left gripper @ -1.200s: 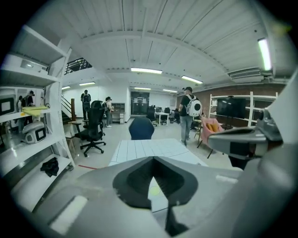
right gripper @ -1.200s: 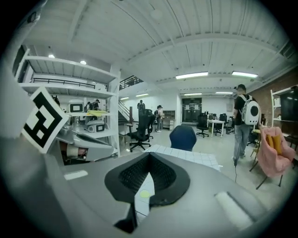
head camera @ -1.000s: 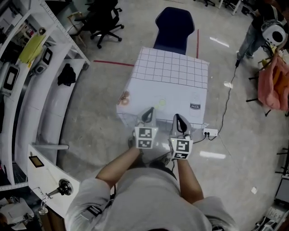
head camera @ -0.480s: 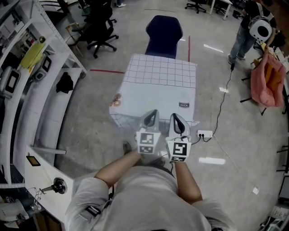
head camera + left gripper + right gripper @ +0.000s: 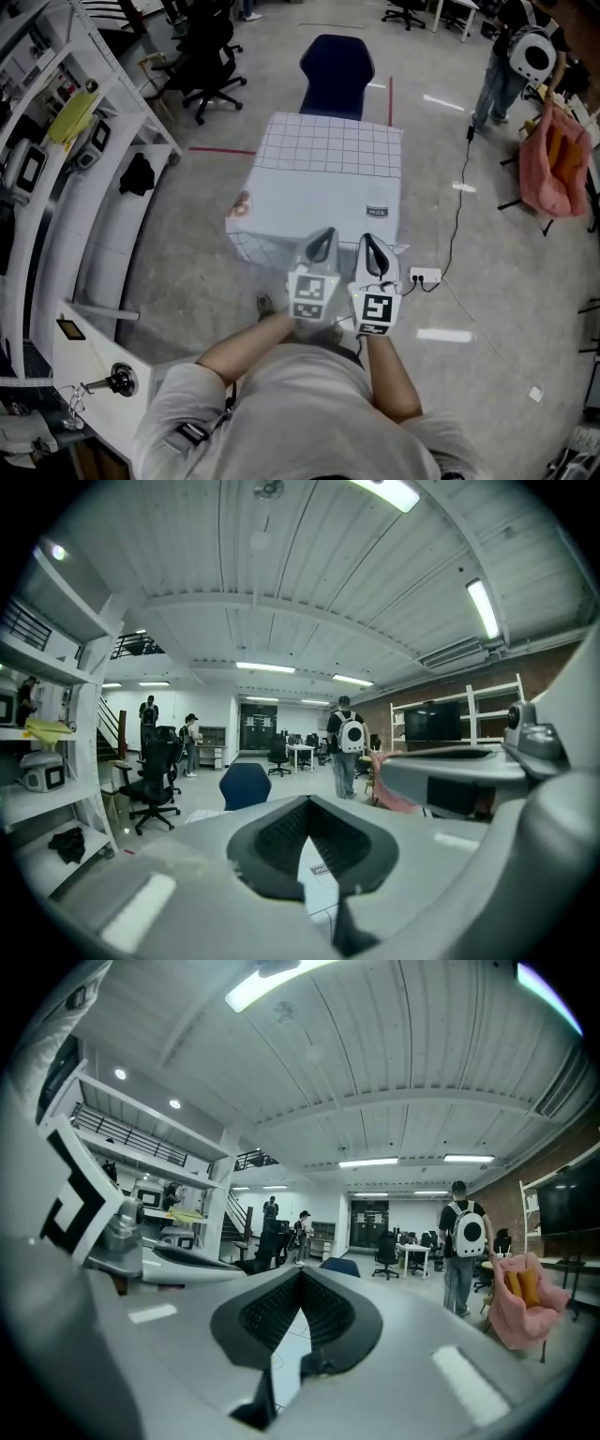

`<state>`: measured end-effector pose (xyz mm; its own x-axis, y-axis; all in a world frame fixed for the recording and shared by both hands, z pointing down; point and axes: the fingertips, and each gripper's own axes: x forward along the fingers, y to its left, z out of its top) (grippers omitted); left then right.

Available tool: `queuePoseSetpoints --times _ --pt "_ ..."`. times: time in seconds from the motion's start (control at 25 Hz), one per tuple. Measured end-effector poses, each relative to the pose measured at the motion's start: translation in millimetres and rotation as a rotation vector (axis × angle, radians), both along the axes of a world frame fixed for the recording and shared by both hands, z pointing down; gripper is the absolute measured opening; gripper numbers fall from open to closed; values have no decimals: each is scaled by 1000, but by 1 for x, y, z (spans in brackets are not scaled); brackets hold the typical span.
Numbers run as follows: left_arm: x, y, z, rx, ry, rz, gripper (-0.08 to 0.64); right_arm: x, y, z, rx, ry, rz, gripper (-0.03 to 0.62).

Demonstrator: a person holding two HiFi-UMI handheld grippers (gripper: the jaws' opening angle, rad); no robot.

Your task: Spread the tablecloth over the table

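Tablecloth, white fabric with a gridded border (image 5: pixel 328 183), already covers the table. Our left gripper (image 5: pixel 324 234) and right gripper (image 5: pixel 369 240) hover clenched, empty, by its near hem; snagging that hem could drag it askew.

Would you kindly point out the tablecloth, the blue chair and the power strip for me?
tablecloth (image 5: pixel 323 187), head view, its plain white middle.
blue chair (image 5: pixel 336 67), head view, middle of the chair.
power strip (image 5: pixel 425 277), head view, its white body.

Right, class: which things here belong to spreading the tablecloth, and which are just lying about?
In the job: tablecloth, left gripper, right gripper, both shut on its near edge.
Lying about: blue chair, black office chair, power strip, shelving.
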<state>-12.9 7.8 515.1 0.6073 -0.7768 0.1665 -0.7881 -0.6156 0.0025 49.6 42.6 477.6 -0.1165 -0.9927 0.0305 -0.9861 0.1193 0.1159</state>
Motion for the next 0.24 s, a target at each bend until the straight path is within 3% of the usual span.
queuePoseSetpoints --times 0.24 --pt "8 11 -3 4 -27 33 20 8 18 1 -5 -7 25 6"
